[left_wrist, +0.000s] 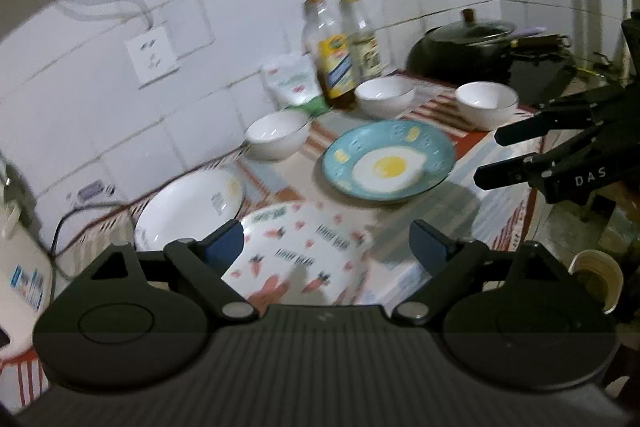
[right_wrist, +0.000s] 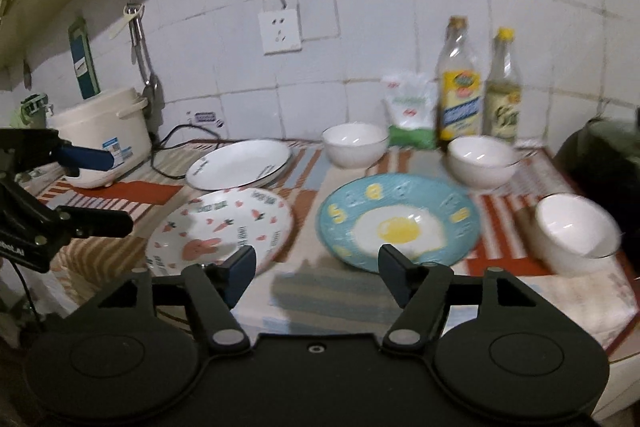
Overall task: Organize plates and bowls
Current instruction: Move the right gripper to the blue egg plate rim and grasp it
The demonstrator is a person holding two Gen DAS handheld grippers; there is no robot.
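Note:
Three plates lie on the striped cloth: a carrot-print plate (left_wrist: 304, 251) (right_wrist: 220, 231), a plain white plate (left_wrist: 188, 207) (right_wrist: 240, 163) behind it, and a blue fried-egg plate (left_wrist: 388, 163) (right_wrist: 400, 223). Three white bowls stand further back (right_wrist: 354, 143) (right_wrist: 482, 161) (right_wrist: 576, 231). My left gripper (left_wrist: 328, 239) hovers open above the carrot-print plate, with nothing between its fingers; it also shows at the left edge of the right wrist view (right_wrist: 118, 190). My right gripper (right_wrist: 318, 267) is open and empty, above the near rim of the blue plate.
Two oil bottles (right_wrist: 458, 91) and a white-green bag (right_wrist: 410, 115) stand against the tiled wall. A rice cooker (right_wrist: 104, 135) with its cable sits at the left. A lidded black wok (left_wrist: 468, 47) is at the far right, and a paper cup (left_wrist: 598, 275) stands beyond the table edge.

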